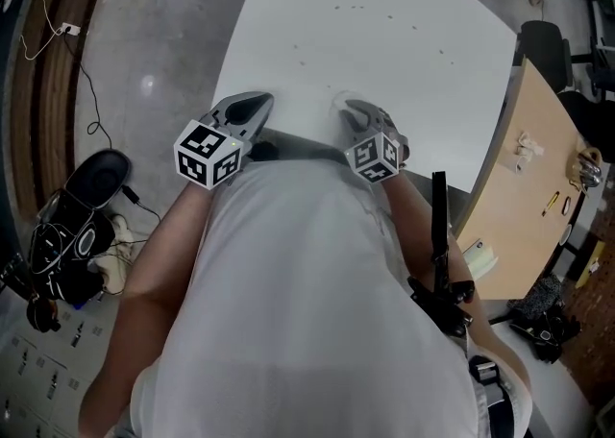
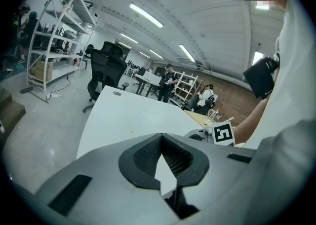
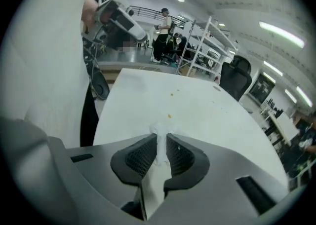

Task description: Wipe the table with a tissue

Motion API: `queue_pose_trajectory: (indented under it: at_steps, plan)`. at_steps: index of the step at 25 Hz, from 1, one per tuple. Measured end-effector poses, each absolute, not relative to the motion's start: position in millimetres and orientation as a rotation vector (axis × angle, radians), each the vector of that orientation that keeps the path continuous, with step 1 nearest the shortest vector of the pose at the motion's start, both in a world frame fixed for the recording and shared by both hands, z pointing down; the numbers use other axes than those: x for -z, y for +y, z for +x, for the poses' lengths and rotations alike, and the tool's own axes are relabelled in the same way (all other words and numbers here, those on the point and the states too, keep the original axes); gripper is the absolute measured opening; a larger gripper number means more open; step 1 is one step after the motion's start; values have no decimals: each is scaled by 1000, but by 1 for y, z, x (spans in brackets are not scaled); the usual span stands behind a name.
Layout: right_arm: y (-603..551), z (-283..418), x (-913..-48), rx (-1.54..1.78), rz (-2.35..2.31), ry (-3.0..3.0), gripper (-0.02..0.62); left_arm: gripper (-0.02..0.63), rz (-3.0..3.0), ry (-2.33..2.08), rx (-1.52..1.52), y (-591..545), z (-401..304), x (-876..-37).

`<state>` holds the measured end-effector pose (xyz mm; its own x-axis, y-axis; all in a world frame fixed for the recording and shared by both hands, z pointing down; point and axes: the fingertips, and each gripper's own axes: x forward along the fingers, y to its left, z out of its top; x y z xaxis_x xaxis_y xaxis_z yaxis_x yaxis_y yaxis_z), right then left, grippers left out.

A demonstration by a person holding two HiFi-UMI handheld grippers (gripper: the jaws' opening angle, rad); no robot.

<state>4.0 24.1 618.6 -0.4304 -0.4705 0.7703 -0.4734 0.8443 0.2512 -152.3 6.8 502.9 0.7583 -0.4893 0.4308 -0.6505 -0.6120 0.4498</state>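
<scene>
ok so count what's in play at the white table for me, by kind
claws: 2, the left claw shut on nothing, the right claw shut on the tissue
tissue: 1
white table: 1
total: 4, leaving out the few specks on the table, which are too small to count

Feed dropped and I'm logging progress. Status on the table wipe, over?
Left gripper shut, empty. Right gripper shut on tissue, at near edge of table. Small specks ahead; nothing blocking.
</scene>
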Motion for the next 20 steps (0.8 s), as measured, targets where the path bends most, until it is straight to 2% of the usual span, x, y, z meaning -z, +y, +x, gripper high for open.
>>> queue_pose_trajectory:
  at_steps: [2, 5, 9, 14, 20]
  plan:
    - [23, 12, -612, -199, 743, -2158, 61, 6, 2361, -848, -341, 4, -151, -500]
    - [-7, 48, -591, -480, 1071, -2210, 61, 6, 2367, -842, -329, 1, -152, -500]
    - [-35, 87, -594, -650, 1330, -2093, 61, 6, 2349, -852, -335, 3, -161, -505]
    - [-55, 84, -606, -604, 1338, -2022, 61, 6, 2341, -871, -329, 4, -172, -505]
    - [-27, 66, -617, -320, 1098, -1969, 61, 6, 2335, -883, -332, 7, -182, -506]
